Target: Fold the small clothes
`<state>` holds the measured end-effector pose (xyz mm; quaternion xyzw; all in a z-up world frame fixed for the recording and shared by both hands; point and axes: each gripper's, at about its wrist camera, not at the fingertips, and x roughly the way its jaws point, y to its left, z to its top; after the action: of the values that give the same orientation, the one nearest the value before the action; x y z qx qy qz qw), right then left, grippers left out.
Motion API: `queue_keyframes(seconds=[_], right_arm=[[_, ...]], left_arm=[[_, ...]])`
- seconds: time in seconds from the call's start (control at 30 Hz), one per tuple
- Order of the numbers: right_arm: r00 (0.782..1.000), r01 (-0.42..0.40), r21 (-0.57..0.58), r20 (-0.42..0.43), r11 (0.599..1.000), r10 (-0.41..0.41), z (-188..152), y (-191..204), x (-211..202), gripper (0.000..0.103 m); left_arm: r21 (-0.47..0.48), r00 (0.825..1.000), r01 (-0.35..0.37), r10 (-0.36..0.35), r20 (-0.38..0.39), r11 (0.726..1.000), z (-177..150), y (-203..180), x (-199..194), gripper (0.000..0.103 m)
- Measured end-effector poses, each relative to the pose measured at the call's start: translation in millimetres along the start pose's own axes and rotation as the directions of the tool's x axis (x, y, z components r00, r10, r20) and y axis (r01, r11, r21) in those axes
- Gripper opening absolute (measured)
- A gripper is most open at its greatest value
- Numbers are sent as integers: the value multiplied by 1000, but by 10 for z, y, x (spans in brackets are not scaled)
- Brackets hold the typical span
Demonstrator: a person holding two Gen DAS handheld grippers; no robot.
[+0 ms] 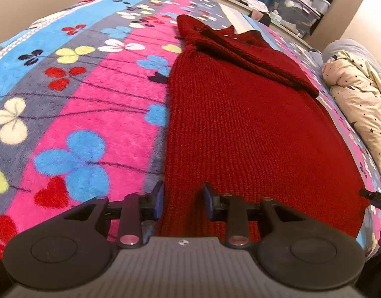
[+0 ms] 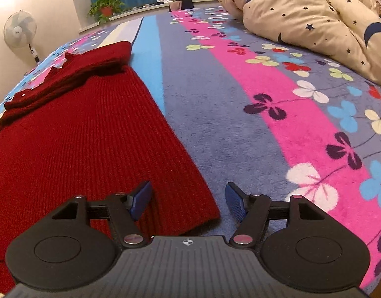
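The dark red knit sweater [image 1: 252, 129] lay flat on the bed's floral blanket [image 1: 103, 104], sleeves folded across its top. The left gripper [image 1: 183, 202] stood narrowly parted astride the near-left hem corner, not yet pinching; the right gripper [image 2: 188, 200] gaped wide astride the near-right corner. Next, both should probably pinch and carry the hem toward the collar.

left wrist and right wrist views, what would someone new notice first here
The dark red knit sweater stands out first, spread flat on the flowered blanket, its sleeves folded across the far end. The left tool straddles its near left edge and the right tool its near right corner, neither pressing on the knit. In the right wrist view a cream star-print duvet is heaped at the far right.
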<state>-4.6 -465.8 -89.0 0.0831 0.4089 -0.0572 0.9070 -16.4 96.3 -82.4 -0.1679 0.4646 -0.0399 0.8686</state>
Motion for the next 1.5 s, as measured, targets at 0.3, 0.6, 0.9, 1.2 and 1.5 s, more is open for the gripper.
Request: queue_keyframes(seconds=[0.3,0.6,0.9,1.2,1.5], right_arm=[[1000,18,36,2,999,-18,6,-71,28,66],[995,-103,85,23,991,101,33,-123,-14,42],[984,-178,128,9,976,178,45,-125,28,45],[989,-151,108,12,983,151,26,-115,17,20],[979,-183,47,100,982,178,82,-23,-198,8]], left_arm=[[40,1000,-4,3,3,999,-41,-58,-6,36],[-80,997,67,-70,-30,995,-76,52,-60,36],[-74,996,86,-86,-2,994,-39,8,-32,37],[-26,999,47,-47,-17,999,-74,-41,0,27],[3,996,79,-79,38,997,-32,-81,-139,11]])
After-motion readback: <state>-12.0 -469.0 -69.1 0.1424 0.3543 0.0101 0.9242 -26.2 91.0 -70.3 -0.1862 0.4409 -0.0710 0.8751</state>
